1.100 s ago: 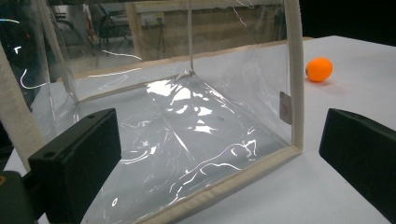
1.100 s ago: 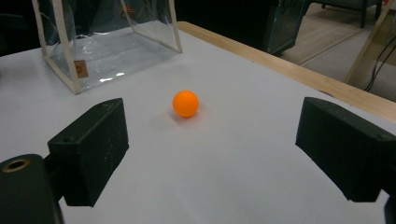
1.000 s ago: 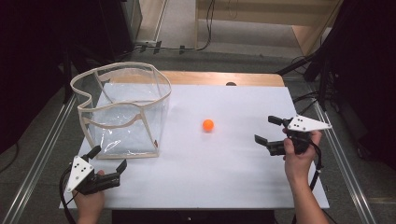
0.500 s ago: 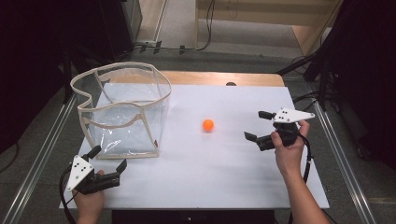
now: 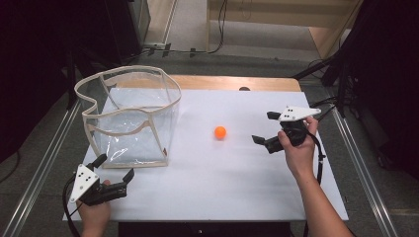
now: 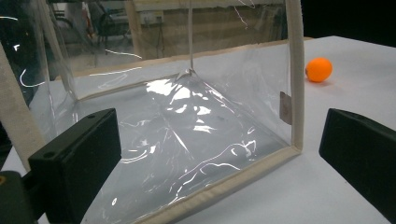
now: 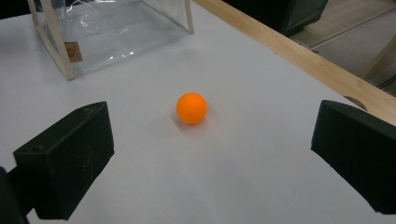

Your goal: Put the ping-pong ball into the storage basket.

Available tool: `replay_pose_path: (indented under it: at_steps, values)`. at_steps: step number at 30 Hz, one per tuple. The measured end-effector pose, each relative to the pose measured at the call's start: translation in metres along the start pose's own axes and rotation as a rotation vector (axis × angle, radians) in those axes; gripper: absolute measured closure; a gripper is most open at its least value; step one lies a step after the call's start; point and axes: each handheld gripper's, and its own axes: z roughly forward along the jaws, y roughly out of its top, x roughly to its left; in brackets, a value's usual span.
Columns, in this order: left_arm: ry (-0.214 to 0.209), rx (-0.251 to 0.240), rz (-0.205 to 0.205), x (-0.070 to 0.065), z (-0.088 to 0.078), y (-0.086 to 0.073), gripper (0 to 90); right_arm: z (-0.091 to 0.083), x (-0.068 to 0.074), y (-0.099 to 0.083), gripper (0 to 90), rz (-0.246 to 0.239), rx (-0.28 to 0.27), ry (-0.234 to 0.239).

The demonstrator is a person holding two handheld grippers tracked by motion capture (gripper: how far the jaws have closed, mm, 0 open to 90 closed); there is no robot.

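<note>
Nearby, clear bag (image 5: pixel 129 118) beside orange ball (image 5: pixel 220 132)

White rectangular tabletop (image 5: pixel 207 187), its far edge a pale wooden strip (image 5: pixel 237 83). Metal rails (image 5: pixel 47 163) ran along both sides. Grey floor (image 5: pixel 190 29) lay beyond, crossed by black cables (image 5: pixel 220 29). Light wooden furniture (image 5: pixel 316 15) stood behind; dark surroundings flanked it.

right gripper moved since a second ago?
Yes. In the high view the right gripper has shifted left across the table, closing in on the orange ball, which lies where it was. Its jaws have just been opening, with nothing between them.
</note>
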Motion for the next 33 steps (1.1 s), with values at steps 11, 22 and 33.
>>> replay_pose_path:
  at_steps: [11,22,33]
  values:
    - [-0.001,0.000,0.000,0.000,0.000,0.000,0.0,0.017,-0.003,0.009,0.0,-0.011,0.050,0.030]
    - [0.000,0.001,0.002,0.000,0.000,0.000,0.0,0.034,-0.004,0.016,0.0,-0.035,0.104,0.052]
    - [0.001,0.001,0.004,0.000,0.000,0.000,0.0,0.054,-0.003,0.024,0.0,-0.048,0.156,0.064]
